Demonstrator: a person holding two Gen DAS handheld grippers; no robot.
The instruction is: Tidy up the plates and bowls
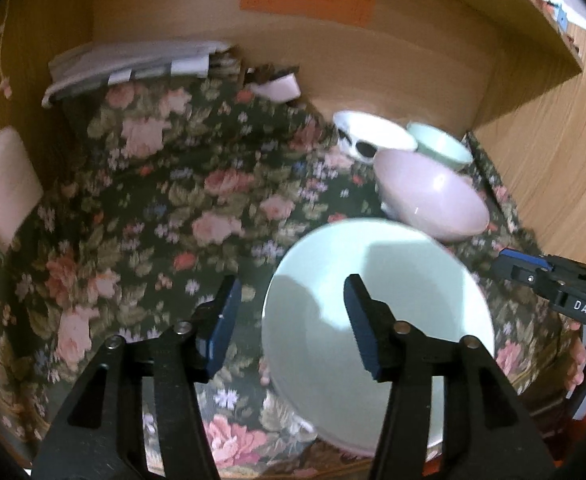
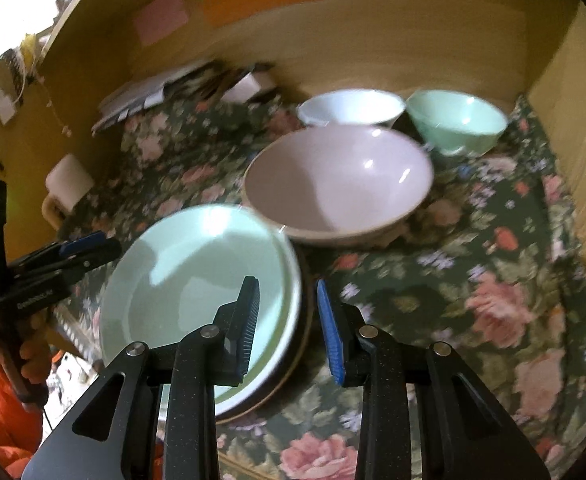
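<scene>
Straddling plate stack rim: right tool parted | left tool wide apart, empty

The plate lies before the large bowl.

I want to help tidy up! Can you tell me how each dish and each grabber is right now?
Left gripper: open, over the mint plate's rim.
Right gripper: open, straddling the plate stack's edge.
Mint plate: on top of a stack of plates.
Pink bowl: upright, empty.
White bowl: upright, at the back.
Green bowl: upright, empty, beside the white bowl.
</scene>
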